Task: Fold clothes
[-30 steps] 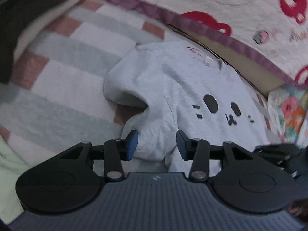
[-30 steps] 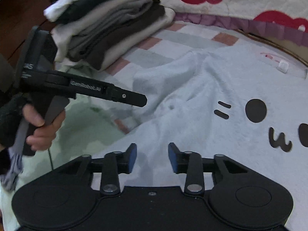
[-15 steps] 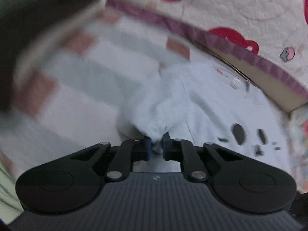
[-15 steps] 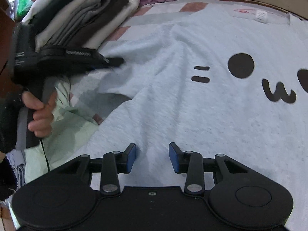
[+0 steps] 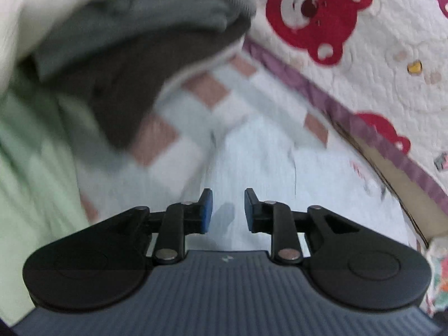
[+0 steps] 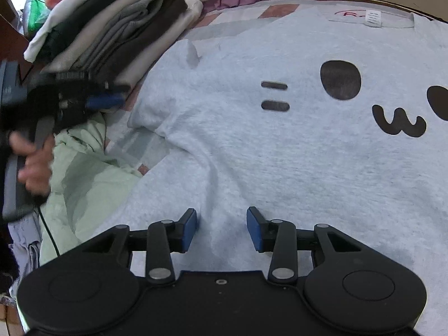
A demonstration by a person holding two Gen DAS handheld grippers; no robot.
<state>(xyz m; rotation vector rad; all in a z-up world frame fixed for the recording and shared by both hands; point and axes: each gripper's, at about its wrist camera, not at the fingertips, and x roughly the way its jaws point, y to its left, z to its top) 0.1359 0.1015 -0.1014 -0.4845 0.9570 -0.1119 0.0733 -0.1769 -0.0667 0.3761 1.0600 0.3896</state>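
Now, by parts:

Left gripper (image 5: pixel 226 210): spread and holding nothing, hovering over the pale cloth. Half a second ago it was pinched shut on a bunched bit of the sweatshirt's sleeve; a second ago it was spread beside that sleeve. So it has grabbed, pulled and let go.

Right gripper (image 6: pixel 221 231): spread, holding nothing, low over the lower front of the sweatshirt, much as it was in the earlier pictures.

Sweatshirt (image 6: pixel 294 145): light grey, face print up, lying flat on the bed; its neck label (image 6: pixel 373 18) points away from the camera. The sleeve (image 6: pixel 156 112) on the left side now lies drawn out sideways towards the stack, where a second ago it sat crumpled against the body.

Hand (image 6: pixel 35 162): the person's left hand holds the left gripper's handle at the edge of the right view, blurred with motion.

Stack of folded clothes (image 6: pixel 112 36): just beyond the sleeve, on the checked bedsheet (image 5: pixel 212 95).

Green garment (image 6: pixel 84 173): loose, beside the sweatshirt's side.

Quilt (image 5: pixel 378 64): white with red bears, behind.

Meaning for the task: the sweatshirt looks spread out rather than folded; the released sleeve suggests smoothing ahead of a fold.
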